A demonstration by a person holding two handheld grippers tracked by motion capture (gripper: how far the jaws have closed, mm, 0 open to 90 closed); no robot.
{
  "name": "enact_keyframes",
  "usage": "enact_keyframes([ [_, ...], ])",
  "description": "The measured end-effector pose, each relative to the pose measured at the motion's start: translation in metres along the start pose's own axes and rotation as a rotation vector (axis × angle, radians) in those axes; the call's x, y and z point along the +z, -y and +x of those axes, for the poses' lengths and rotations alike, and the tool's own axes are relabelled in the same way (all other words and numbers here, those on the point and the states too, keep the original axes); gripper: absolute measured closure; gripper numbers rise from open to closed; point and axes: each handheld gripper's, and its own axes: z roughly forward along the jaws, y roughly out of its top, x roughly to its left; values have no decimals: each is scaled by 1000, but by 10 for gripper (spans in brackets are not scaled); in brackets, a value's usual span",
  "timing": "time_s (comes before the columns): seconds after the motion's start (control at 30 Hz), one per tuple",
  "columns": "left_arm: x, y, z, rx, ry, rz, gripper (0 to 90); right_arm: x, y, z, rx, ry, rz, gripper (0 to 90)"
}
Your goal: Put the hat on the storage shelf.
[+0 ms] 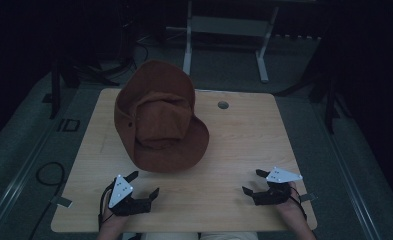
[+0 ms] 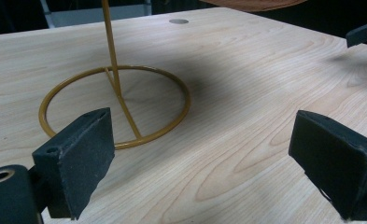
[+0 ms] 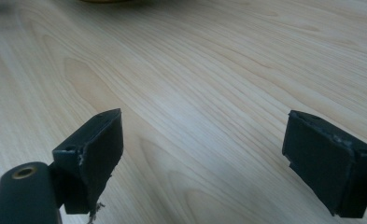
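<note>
1. High view: brown hat [image 1: 160, 117] perched on its stand, table [image 1: 244, 135] centre-left; left gripper [image 1: 143, 185] at 7 o'clock, right gripper [image 1: 252, 181] at 5, both spread, empty.
2. Left gripper view: jaws wide, facing the gold wire stand [image 2: 115, 106] at 11 o'clock, likely readying a reach.
3. Right gripper view: jaws apart over bare wood.

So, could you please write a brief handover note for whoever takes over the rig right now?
Left hand-held gripper: open, empty, resting at the near left edge of the table.
Right hand-held gripper: open, empty, near right edge.
Brown hat: sits on a gold wire stand, left of centre, in front of the left gripper.
Done: nothing yet, the hat is untouched.
Left: probably reach in and handle the hat on its stand.
</note>
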Motion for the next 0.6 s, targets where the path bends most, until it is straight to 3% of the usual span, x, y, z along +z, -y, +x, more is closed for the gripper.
enact_keyframes([
  [0.27, 1, 1, -1, 5, 1, 3, 75, -16, 13, -4, -2, 79, 25, 123],
  [0.47, 1, 1, -1, 3, 6, 2, 75, -22, 17, -12, 20, 92, 13, 125],
  [0.6, 1, 1, -1, 3, 4, 3, 75, -21, 17, -11, 8, 89, 22, 128],
])
